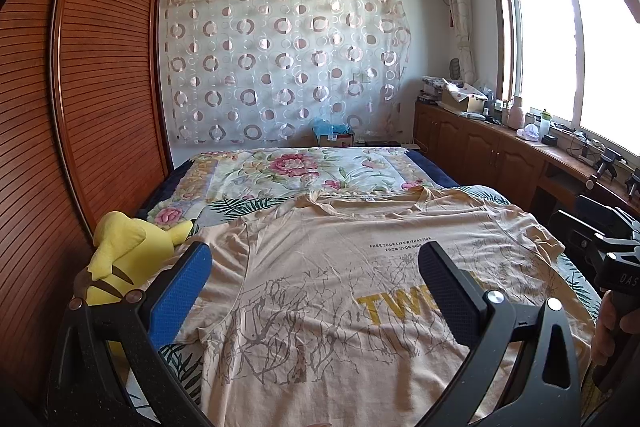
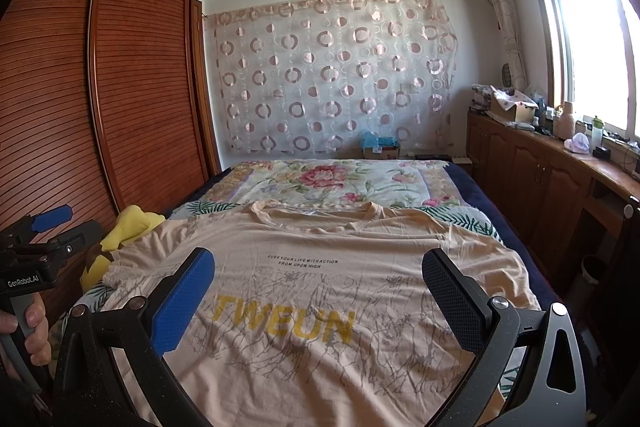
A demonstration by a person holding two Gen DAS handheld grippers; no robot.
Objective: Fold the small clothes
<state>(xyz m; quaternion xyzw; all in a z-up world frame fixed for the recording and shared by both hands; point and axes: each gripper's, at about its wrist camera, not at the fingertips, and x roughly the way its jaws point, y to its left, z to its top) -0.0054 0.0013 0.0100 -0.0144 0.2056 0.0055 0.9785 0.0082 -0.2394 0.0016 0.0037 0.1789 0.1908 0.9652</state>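
A peach cotton T-shirt (image 2: 320, 287) with yellow "TWEUN" lettering and grey branch print lies spread flat, front up, collar toward the far wall, on the bed (image 2: 340, 179) over a leaf-patterned sheet and floral quilt. The left hand-held gripper (image 1: 316, 279) and right hand-held gripper (image 2: 320, 285) both hover above the shirt with fingers spread wide, holding nothing. A yellow plush toy (image 1: 120, 251) sits at the shirt's left sleeve, beside the slatted wooden wardrobe (image 1: 100, 67).
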